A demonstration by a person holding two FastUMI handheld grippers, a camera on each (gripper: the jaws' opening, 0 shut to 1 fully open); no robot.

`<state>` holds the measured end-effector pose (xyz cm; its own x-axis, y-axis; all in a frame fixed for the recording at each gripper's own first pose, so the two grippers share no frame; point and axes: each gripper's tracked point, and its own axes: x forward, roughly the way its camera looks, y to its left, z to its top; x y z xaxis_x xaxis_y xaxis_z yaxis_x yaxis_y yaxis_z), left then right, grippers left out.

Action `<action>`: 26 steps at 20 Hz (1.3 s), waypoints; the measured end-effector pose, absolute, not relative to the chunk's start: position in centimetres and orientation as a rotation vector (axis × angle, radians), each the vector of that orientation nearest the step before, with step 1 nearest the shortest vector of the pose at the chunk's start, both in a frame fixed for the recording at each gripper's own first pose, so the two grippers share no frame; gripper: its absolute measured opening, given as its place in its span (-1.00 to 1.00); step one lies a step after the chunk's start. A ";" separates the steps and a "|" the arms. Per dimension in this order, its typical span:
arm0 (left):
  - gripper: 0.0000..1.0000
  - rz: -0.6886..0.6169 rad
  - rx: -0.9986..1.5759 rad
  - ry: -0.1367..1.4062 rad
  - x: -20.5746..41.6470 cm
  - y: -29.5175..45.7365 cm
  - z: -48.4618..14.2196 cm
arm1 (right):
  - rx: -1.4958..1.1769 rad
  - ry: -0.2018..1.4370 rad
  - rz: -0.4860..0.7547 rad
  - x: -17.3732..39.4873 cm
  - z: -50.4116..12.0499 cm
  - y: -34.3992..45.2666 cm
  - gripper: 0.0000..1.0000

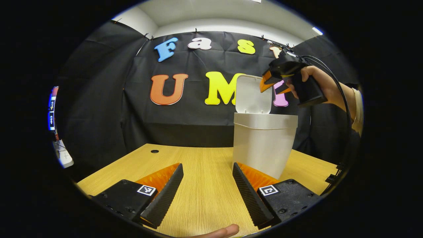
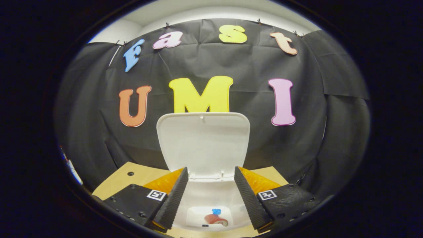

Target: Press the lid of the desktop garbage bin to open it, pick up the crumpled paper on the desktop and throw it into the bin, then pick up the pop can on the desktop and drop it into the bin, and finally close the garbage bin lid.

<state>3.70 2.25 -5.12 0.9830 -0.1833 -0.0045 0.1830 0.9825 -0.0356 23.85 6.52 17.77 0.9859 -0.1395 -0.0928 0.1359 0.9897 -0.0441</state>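
The white plastic desktop garbage bin [image 2: 205, 205] sits directly below your right hand-held gripper [image 2: 211, 195], its flat white lid [image 2: 203, 145] standing upright just ahead of those fingers, so the mouth is free for dropping. Down inside lies a red pop can [image 2: 216, 219] beside something blue. That gripper's fingers are spread and hold nothing, which suggests the drop is done. Your left hand-held gripper [image 1: 207, 188] hovers open above the light wooden bench [image 1: 205, 172], the bin just ahead to its right. Closing the lid remains.
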 end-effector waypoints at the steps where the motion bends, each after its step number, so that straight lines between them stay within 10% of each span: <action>1: 0.94 -0.181 -0.032 0.007 3.6 2.2 -5.1 | -0.038 0.083 -0.134 23.6 18.7 6.7 0.70; 26: 0.94 -0.113 -0.043 0.060 5.3 5.3 -6.9 | -0.024 -0.103 -0.073 32.2 27.3 9.3 0.89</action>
<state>5.29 5.30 -6.87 0.9919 -0.1136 -0.0573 0.1110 0.9928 -0.0460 32.19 9.32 27.31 0.9920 -0.0718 0.1040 0.0743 0.9970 -0.0205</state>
